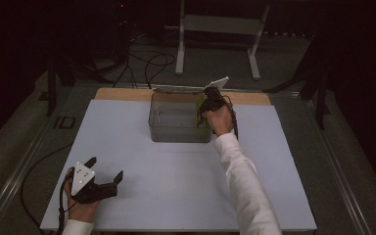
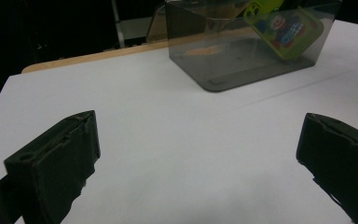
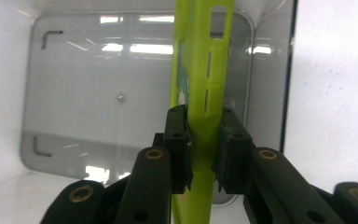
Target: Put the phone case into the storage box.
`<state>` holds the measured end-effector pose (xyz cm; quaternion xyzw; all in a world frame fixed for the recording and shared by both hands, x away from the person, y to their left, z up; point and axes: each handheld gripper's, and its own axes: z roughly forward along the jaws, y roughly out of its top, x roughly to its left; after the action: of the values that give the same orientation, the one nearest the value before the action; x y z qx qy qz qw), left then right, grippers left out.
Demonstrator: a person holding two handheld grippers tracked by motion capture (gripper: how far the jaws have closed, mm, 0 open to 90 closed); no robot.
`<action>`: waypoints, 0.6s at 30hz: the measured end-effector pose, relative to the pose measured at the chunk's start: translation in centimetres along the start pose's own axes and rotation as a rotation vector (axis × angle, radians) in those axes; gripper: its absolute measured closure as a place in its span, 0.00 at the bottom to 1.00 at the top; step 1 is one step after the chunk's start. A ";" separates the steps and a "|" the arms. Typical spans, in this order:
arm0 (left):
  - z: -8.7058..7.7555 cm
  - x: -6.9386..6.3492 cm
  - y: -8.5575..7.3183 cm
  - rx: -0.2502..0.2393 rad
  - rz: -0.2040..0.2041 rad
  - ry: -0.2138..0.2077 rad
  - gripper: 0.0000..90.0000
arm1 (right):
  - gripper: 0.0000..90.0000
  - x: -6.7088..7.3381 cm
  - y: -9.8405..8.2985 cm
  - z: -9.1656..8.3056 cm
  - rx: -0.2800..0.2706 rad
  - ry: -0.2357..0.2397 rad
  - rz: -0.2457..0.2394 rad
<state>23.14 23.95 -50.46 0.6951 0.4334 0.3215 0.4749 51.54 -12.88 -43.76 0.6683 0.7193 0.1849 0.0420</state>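
A clear grey plastic box (image 1: 178,125) stands at the far middle of the white table (image 1: 176,171). My right gripper (image 1: 206,105) points down at its right end, shut on a lime-green phone case (image 3: 203,74) held on edge inside the box (image 3: 121,93). In the left gripper view the case (image 2: 284,28) shows a colourful cartoon print through the box wall (image 2: 205,56). My left gripper (image 1: 106,170) rests near the table's front left corner, open with nothing between its fingers (image 2: 56,163).
A wooden strip (image 1: 122,94) runs along the table's far edge. Behind it on the dark floor are cables (image 1: 147,63) and a white metal stand (image 1: 215,34). A broad bare stretch of white table lies between the two grippers.
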 end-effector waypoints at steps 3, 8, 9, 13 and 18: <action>0.0 0.0 0.0 0.000 0.001 0.000 0.00 | 0.84 0.0 0.0 0.2 -0.004 -0.016 0.001; 0.0 0.0 0.0 0.001 0.001 0.000 0.00 | 0.83 0.2 0.0 0.6 -0.009 -0.041 -0.020; 0.0 0.0 0.0 0.002 0.000 0.000 0.00 | 0.83 0.2 0.0 0.6 -0.009 -0.041 -0.020; 0.0 0.0 0.0 0.002 -0.002 0.001 0.00 | 0.84 0.5 0.1 1.1 -0.003 -0.053 -0.029; 0.0 0.1 -0.1 0.002 -0.004 0.001 0.00 | 0.84 0.7 0.2 1.2 -0.004 -0.072 -0.031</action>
<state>23.18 23.99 -50.53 0.6944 0.4354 0.3207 0.4748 52.01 -11.89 -44.71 0.6634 0.7271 0.1614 0.0720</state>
